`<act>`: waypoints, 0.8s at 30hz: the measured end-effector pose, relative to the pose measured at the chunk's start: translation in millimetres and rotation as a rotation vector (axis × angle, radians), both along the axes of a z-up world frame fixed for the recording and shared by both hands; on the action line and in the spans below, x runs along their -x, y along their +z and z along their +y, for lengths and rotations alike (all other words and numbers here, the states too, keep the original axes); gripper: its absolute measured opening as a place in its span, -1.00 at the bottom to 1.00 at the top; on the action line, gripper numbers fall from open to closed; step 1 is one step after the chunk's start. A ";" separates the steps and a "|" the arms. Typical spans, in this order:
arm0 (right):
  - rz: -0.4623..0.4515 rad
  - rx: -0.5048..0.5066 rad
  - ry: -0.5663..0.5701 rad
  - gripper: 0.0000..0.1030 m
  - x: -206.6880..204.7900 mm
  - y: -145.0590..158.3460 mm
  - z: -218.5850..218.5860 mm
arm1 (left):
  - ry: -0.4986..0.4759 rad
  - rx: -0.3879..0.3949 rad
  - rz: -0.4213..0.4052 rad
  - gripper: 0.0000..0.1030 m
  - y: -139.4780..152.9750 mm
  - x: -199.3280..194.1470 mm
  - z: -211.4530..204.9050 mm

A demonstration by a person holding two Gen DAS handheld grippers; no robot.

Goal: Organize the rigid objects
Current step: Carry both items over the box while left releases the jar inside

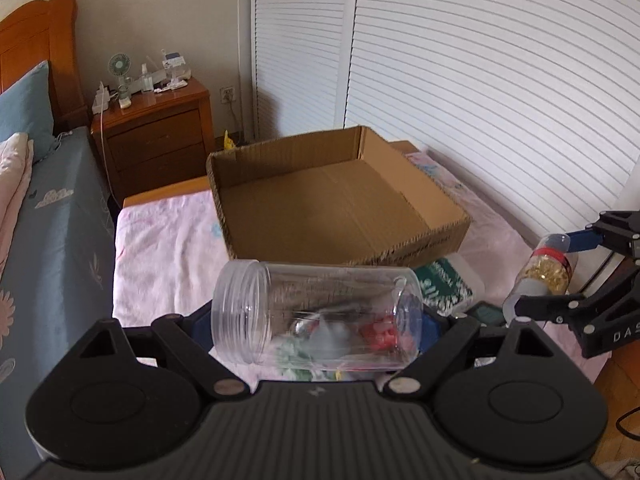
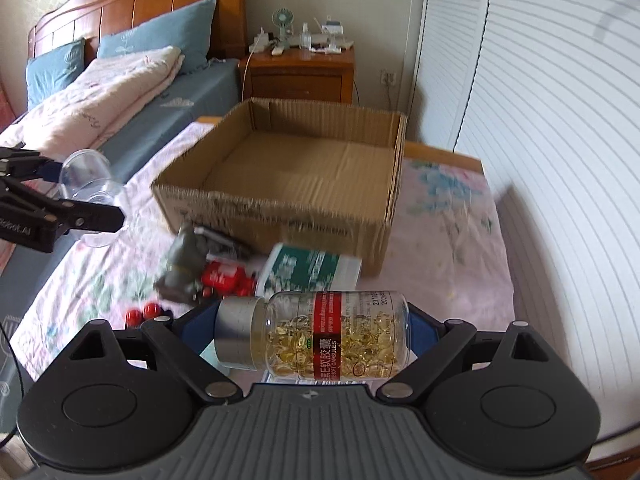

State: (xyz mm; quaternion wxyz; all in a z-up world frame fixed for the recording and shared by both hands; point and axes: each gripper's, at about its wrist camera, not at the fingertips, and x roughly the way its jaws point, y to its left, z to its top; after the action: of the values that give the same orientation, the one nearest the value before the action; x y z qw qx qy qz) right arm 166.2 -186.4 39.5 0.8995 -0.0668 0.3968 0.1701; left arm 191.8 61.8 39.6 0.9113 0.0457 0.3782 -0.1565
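The left gripper (image 1: 316,320) clamps an empty clear jar (image 1: 316,318) end to end between its fingers: light, stiff, slick. The right gripper (image 2: 314,338) holds a capsule bottle (image 2: 316,336) likewise, cap to base; it is likely heavier and smooth-walled. The box (image 2: 280,208) lies beyond both.

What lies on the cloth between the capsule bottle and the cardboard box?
In the right wrist view, a green-and-white bottle lies on its side between the capsule bottle and the box, close to the box's front wall.
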 end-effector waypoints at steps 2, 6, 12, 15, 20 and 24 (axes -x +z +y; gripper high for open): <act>-0.019 -0.011 0.003 0.86 -11.1 6.9 -0.4 | -0.008 -0.010 -0.013 0.75 4.2 -21.3 -7.9; -0.037 -0.016 0.007 0.86 -34.6 13.9 -1.0 | 0.001 -0.019 -0.004 0.75 1.1 -69.8 -19.6; -0.032 -0.010 0.002 0.86 -63.6 11.7 -0.5 | 0.037 -0.029 0.013 0.75 -13.2 -130.8 -29.3; -0.030 -0.008 0.000 0.86 -73.1 9.9 -0.8 | 0.074 -0.057 0.004 0.77 -21.7 -153.9 -31.7; -0.031 -0.012 -0.004 0.86 -81.4 9.0 0.0 | 0.097 -0.040 0.028 0.79 -29.5 -161.8 -24.6; -0.033 -0.007 -0.002 0.86 -83.6 9.9 4.0 | 0.099 -0.014 0.031 0.82 -27.6 -140.6 -15.6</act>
State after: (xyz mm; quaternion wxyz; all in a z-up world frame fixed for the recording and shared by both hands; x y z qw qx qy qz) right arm 249.8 -182.4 49.4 0.9063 -0.0660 0.3816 0.1695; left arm 332.4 46.2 12.0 0.9115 0.0309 0.3952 -0.1094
